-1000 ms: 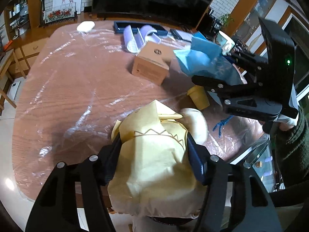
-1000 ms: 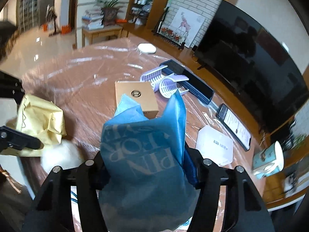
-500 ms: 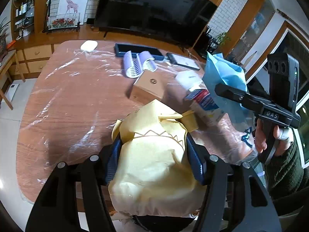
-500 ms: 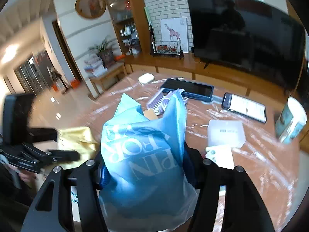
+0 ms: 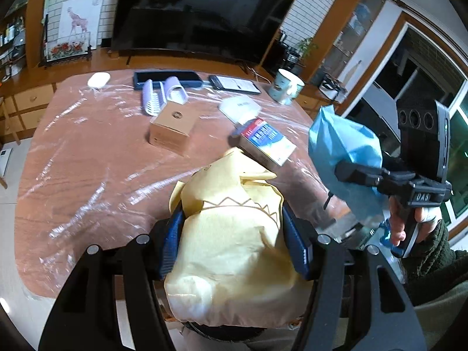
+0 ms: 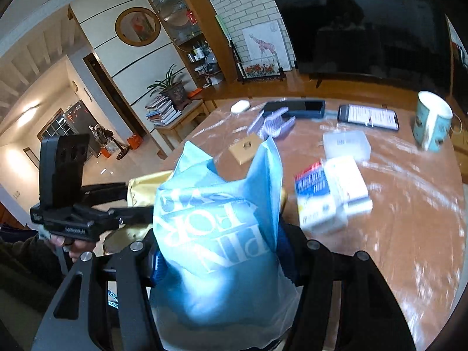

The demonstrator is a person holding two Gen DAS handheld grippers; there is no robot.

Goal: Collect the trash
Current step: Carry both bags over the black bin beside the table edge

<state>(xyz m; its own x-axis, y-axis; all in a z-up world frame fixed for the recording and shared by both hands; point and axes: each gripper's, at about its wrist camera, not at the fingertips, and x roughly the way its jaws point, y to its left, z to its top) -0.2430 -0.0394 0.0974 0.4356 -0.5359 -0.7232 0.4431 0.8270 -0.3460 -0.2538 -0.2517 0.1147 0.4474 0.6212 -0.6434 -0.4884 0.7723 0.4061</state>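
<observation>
My left gripper [image 5: 234, 231] is shut on a crumpled yellow bag [image 5: 234, 242], its blue pads pressing both sides. My right gripper [image 6: 222, 251] is shut on a light blue plastic bag [image 6: 216, 234] with white lettering. Both bags hang above the near edge of the round table [image 5: 87, 161]. In the left wrist view the right gripper [image 5: 359, 175] shows at the right with the blue bag [image 5: 345, 158], held by a hand. In the right wrist view the left gripper [image 6: 117, 201] appears at the left with the yellow bag [image 6: 146, 187].
On the plastic-covered table lie a cardboard box [image 5: 172, 125], a red, blue and white carton [image 5: 266, 140], a white packet [image 5: 239, 108], purple combs [image 5: 163, 93], a phone [image 5: 234, 83], a dark case [image 5: 166, 77], a white mouse [image 5: 99, 79] and a mug [image 5: 285, 87]. A television [image 5: 199, 14] stands behind.
Both grippers have risen and drawn back from the table with their bags. The right gripper has rolled and swung to the right, off the table's edge. More of the table's far side shows.
</observation>
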